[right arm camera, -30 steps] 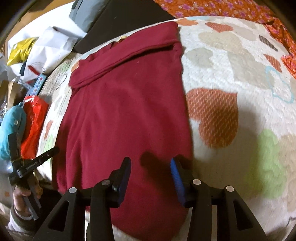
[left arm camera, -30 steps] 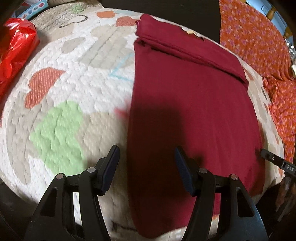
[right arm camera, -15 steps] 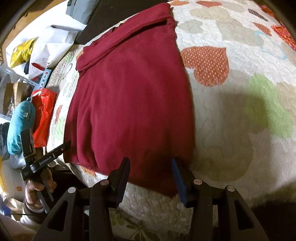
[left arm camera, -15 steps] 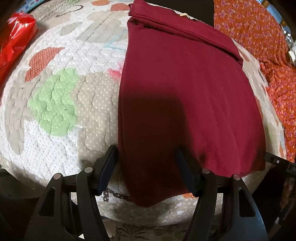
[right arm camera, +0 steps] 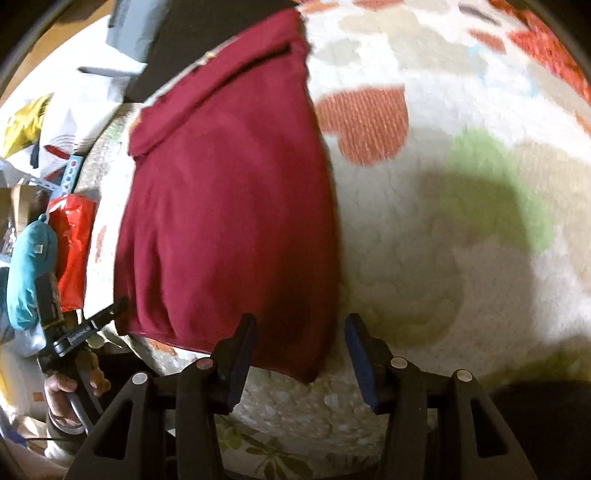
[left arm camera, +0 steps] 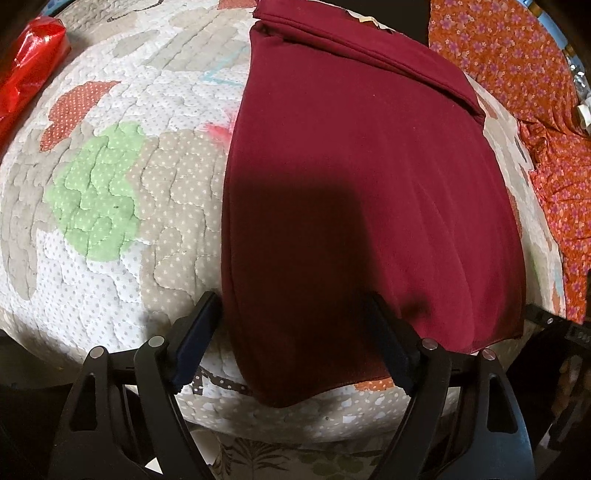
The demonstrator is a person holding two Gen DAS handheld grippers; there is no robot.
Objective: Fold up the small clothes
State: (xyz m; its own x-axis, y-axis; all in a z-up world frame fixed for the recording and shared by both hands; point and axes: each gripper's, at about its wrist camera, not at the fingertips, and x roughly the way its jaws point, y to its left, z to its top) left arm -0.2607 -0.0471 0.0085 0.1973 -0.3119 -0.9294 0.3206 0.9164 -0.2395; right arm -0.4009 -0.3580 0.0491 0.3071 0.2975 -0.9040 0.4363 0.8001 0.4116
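Observation:
A dark red garment (left arm camera: 369, 192) lies flat on a quilted patchwork cover (left arm camera: 110, 229), its far end folded over. Its near hem reaches the cover's front edge. My left gripper (left arm camera: 291, 332) is open and straddles the garment's near left corner, just above the cloth. My right gripper (right arm camera: 299, 347) is open and straddles the garment's (right arm camera: 229, 206) near right corner. The left gripper also shows in the right wrist view (right arm camera: 85, 325), held by a hand at the near left corner. Neither gripper holds cloth.
An orange floral cloth (left arm camera: 546, 110) lies to the right of the cover. A red plastic bag (left arm camera: 26, 70) sits off the left side, next to a teal pouch (right arm camera: 29, 273). White bags and a grey box (right arm camera: 129, 29) lie beyond the far edge.
Both grippers have drawn back toward the near edge of the cover, from over the garment's middle to its near hem corners. Both stay open. The garment has not moved.

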